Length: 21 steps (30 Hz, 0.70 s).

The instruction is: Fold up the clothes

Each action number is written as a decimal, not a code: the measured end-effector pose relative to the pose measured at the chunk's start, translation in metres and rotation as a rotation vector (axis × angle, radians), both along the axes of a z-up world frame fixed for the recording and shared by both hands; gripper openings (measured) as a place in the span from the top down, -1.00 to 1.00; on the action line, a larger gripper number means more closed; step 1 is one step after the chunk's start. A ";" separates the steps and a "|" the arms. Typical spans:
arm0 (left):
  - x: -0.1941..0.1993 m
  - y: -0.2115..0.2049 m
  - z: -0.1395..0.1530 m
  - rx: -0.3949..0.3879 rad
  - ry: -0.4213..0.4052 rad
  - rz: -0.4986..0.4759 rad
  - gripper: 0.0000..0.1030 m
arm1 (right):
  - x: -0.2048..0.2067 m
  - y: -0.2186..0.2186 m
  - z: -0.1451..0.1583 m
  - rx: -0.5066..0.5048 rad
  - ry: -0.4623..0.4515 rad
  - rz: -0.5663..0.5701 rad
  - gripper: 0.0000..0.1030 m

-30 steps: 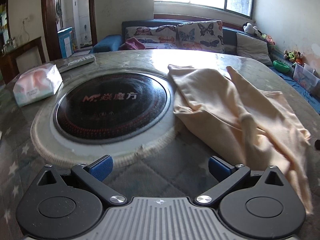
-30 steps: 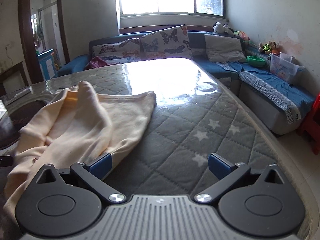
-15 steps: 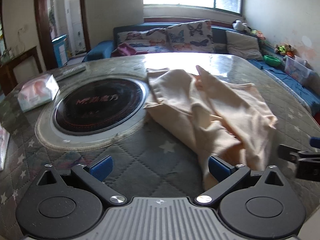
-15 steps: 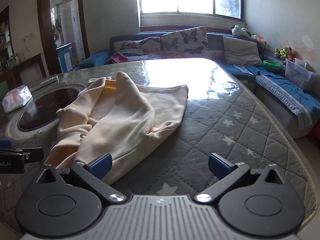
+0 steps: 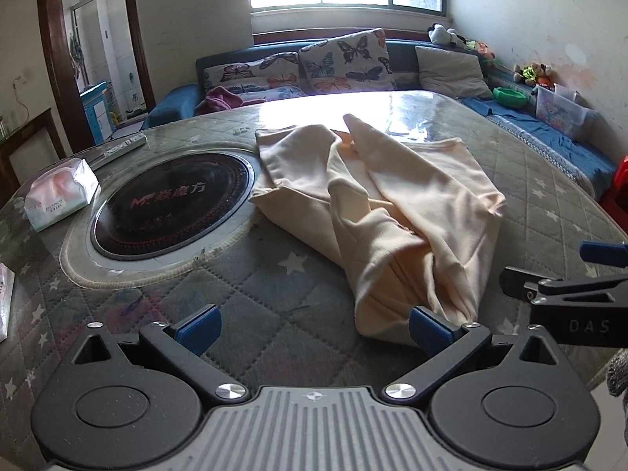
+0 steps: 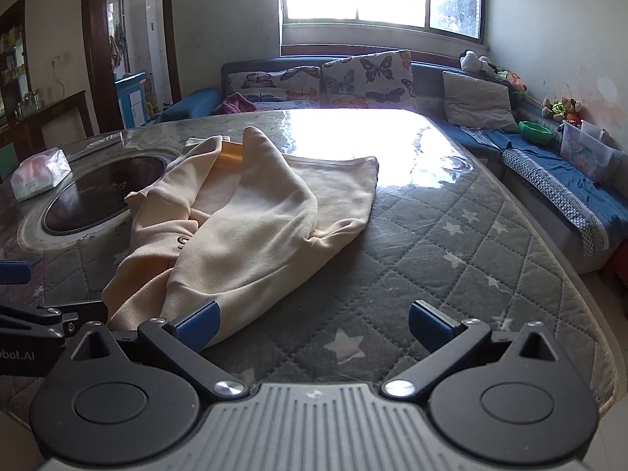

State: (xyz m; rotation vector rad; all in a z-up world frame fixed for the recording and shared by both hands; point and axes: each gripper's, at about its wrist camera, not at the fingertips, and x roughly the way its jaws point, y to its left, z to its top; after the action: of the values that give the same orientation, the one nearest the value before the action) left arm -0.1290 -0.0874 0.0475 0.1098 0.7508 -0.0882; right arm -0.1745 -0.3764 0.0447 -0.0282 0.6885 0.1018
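A cream-coloured garment (image 5: 396, 204) lies crumpled on the quilted grey table cover (image 5: 274, 286), right of the round black hob. In the right wrist view the same garment (image 6: 255, 219) spreads ahead and to the left. My left gripper (image 5: 312, 324) is open, low over the cover, its right fingertip (image 5: 428, 327) at the garment's near end. My right gripper (image 6: 312, 322) is open too, with its left fingertip (image 6: 198, 324) in front of the garment's near hem. Neither holds cloth. Each gripper shows at the edge of the other's view.
A round black induction hob (image 5: 172, 204) is set into the table on the left. A tissue pack (image 5: 59, 192) and a remote (image 5: 125, 147) lie beyond it. A sofa with butterfly cushions (image 5: 341, 61) runs behind the table, and its rounded edge (image 6: 581, 286) drops off at right.
Both grippers have pulled back toward the near edge, so more of the garment and table shows. The garment lies more gathered than a second ago. Both stay open.
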 end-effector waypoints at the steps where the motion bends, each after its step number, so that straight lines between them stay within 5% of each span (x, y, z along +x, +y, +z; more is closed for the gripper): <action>1: -0.001 -0.001 0.000 0.004 0.002 -0.002 -1.00 | -0.001 0.001 0.000 -0.001 -0.001 0.000 -1.00; 21: -0.017 -0.005 -0.008 0.024 0.024 -0.024 -1.00 | -0.011 0.011 -0.001 -0.029 0.015 0.005 -1.00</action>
State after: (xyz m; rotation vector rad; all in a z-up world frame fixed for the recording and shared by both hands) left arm -0.1462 -0.0921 0.0400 0.1405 0.7744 -0.1038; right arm -0.1854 -0.3658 0.0433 -0.0574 0.7050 0.0972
